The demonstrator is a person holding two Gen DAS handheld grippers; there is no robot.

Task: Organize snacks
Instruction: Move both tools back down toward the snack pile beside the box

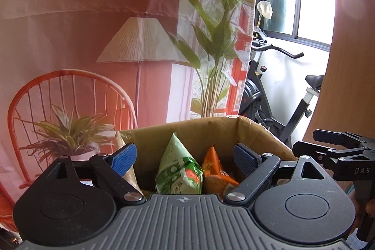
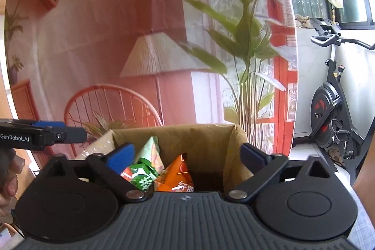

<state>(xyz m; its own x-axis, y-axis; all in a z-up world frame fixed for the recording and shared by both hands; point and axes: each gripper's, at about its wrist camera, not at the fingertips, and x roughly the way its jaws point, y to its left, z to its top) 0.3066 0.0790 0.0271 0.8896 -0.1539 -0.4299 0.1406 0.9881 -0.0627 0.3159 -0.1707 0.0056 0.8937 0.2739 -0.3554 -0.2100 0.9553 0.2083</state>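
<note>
A: Where could a claw get into the cardboard box (image 2: 211, 139)?

B: On its right side. There is a bare gap between the orange packet (image 2: 178, 172) and the right wall.

A: And the left?

B: Crowded. The green packet (image 2: 143, 168) stands upright just beside the orange one, and a pale bag (image 2: 98, 147) leans at the left wall.

A: Anything above the rim?

B: Open air; the printed backdrop (image 2: 140, 27) hangs behind the box. The left claw (image 2: 70, 132) sits left of it.
</note>
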